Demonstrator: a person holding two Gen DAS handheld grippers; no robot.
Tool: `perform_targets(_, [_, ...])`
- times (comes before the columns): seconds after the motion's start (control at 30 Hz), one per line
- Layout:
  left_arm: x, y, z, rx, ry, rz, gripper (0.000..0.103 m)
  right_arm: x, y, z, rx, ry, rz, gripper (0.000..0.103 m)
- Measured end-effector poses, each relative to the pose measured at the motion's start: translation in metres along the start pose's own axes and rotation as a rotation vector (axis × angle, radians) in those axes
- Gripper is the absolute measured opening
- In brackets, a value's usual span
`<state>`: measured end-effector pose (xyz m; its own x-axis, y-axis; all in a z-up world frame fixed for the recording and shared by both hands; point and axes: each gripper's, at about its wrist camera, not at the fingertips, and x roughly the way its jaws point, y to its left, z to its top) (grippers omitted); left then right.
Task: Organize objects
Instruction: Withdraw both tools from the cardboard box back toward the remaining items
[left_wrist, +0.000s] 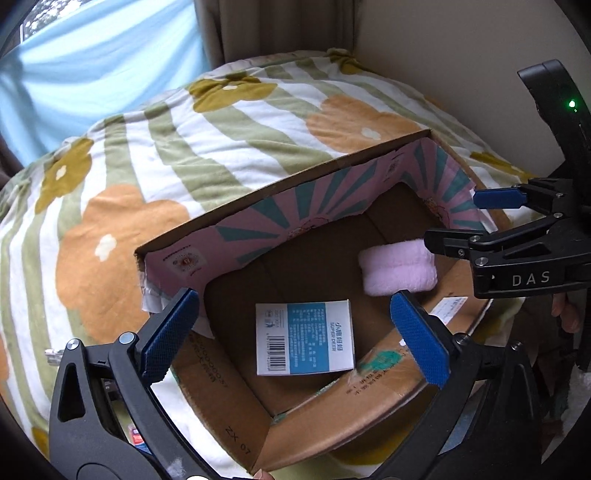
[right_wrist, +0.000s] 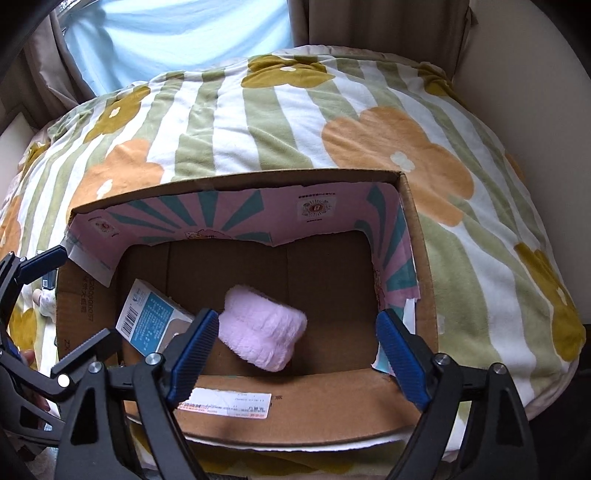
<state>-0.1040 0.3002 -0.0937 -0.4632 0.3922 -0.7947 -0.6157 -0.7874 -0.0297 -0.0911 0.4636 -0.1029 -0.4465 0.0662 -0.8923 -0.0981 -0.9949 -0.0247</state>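
From the left wrist view, the left gripper (left_wrist: 291, 332) hangs over the near-left corner of an open cardboard box (left_wrist: 332, 402) that sits on a flowered blanket (left_wrist: 110, 192). Its jaws stand wide with nothing between the pads. Straight below them a small blue-and-white carton (left_wrist: 304, 338) lies flat on the box floor, label up. Further right a pink fluffy roll (left_wrist: 399, 266) rests near the right wall. The right gripper (left_wrist: 465, 218) reaches in from the right, above that roll and not touching it. The step in hand looks like dropping items into the box, with both things already inside. Next, each gripper likely has to lift clear of the rim and go for another item, if any remain; none shows plainly here.

From the right wrist view, the right gripper (right_wrist: 295, 350) is also spread wide and empty. The pink roll (right_wrist: 264, 334) lies below, close by the left pad; contact cannot be told. The carton (right_wrist: 153, 321) leans against the left wall. The left gripper (right_wrist: 22, 291) shows at the left edge. The right half of the box floor is bare, so there is room for more. The torn pink lining and the near wall stand close under the fingers, so a straight rise seems safest.
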Motion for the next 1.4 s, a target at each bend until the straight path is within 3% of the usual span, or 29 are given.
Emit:
perform_targets(0.47, [-0.028,0.009,-0.002,-0.013,-0.029,0.004,0.103,-0.022,0.015,-0.001,-0.011,-0.021,-0.007,0.085])
perform_targets(0.77, [-0.069,0.025,-0.003,-0.032,-0.089,0.029,0.103,-0.061,0.042,0.006,-0.051,-0.092,-0.008,0.085])
perform_targets(0.93, [-0.104,0.049,-0.006,-0.061,-0.132,0.076,0.103,-0.091,0.068,0.011,-0.085,-0.17,0.01,0.085])
perform_targets(1.1, [-0.143,0.081,-0.013,-0.088,-0.176,0.147,0.103,-0.12,0.1,0.012,-0.126,-0.251,0.103,0.085])
perform_targets(1.4, [-0.186,0.165,-0.047,-0.226,-0.179,0.241,0.103,-0.138,0.174,0.006,-0.234,-0.299,0.205,0.085])
